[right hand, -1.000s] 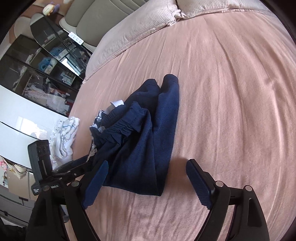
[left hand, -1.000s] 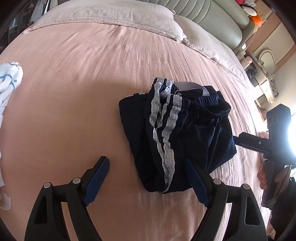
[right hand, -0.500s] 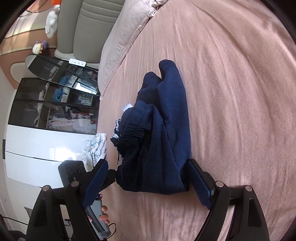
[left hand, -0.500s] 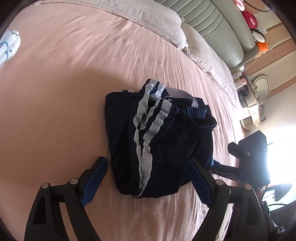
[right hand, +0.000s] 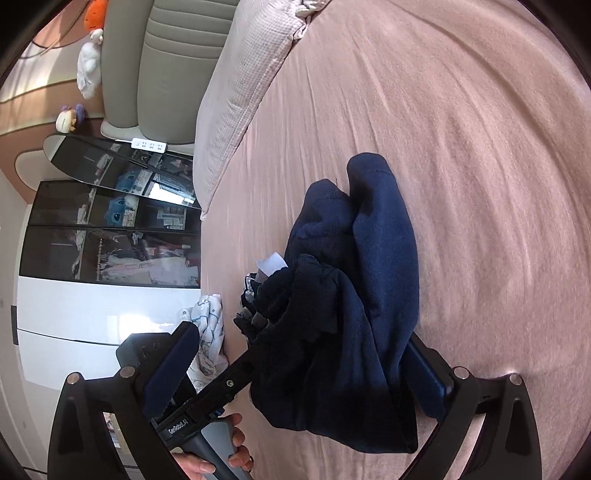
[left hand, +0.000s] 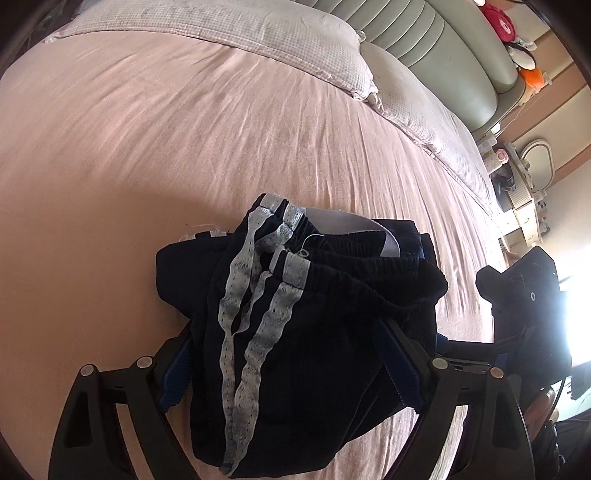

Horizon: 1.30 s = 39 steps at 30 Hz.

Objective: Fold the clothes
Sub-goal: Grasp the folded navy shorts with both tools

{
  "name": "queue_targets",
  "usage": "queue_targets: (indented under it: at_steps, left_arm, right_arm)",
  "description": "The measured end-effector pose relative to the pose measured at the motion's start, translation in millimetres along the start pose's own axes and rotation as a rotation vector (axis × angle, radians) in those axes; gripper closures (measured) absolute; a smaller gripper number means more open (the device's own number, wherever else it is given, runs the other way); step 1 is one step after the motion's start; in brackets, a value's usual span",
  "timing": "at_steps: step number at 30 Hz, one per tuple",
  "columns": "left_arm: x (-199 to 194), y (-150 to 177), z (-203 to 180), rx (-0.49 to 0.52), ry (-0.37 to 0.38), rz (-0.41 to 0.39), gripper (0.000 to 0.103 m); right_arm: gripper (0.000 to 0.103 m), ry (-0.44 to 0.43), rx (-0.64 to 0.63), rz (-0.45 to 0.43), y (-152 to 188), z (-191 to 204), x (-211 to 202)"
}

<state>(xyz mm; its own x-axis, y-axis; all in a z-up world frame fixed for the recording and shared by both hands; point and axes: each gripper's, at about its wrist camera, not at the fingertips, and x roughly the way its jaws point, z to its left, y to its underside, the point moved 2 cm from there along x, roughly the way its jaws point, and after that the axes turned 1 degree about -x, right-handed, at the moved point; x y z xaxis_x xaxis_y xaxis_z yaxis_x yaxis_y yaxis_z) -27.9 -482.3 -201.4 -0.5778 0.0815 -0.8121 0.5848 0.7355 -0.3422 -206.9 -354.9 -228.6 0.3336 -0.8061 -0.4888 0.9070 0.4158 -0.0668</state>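
Note:
A folded pair of navy track pants with pale blue side stripes [left hand: 303, 332] lies bunched on the pink bed sheet [left hand: 147, 129]. My left gripper [left hand: 288, 373] is open, its fingers straddling the near end of the pants. In the right wrist view the pants [right hand: 354, 314] are a dark blue bundle, and my right gripper [right hand: 299, 373] is open around their near end from the opposite side. The left gripper's black arm [right hand: 221, 384] crosses in front of it.
Two checked pillows [left hand: 258, 33] and a grey padded headboard [left hand: 424, 37] lie at the far end of the bed. A white patterned garment [right hand: 208, 332] sits at the bed's edge beside a dark glass wardrobe [right hand: 110, 236]. A bedside shelf [left hand: 517, 192] stands at right.
Both grippers have moved in onto the pants from opposite sides, so each now straddles the bundle. The pants look more bunched and raised.

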Motion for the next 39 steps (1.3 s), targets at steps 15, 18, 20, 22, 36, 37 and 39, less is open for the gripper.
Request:
queue_targets:
  at_steps: [15,18,20,22,36,37,39]
  left_arm:
    - [-4,10,14,-0.14,0.161,0.0,0.015]
    - [-3,8,12,-0.145,0.155,-0.013,0.015]
    - [-1,7,8,-0.13,0.13,-0.038,0.015]
    - [2,6,1,-0.094,0.09,-0.056,0.015]
    - [3,9,1,-0.078,0.036,-0.099,0.034]
    - [2,9,4,-0.098,0.046,-0.103,0.04]
    - [1,8,9,-0.138,0.067,-0.112,0.075]
  right_arm:
    - [0.0,0.071,-0.276,0.097,22,25,19]
    - [0.0,0.063,-0.227,0.084,16,23,22]
    - [0.0,0.065,-0.204,0.074,13,22,23]
    - [0.0,0.077,-0.19,0.067,11,23,25]
    - [0.077,0.105,-0.03,-0.068,14,-9,9]
    - [0.081,0.101,-0.021,-0.073,14,-11,8]
    - [0.083,0.095,-0.007,-0.08,15,-11,8]
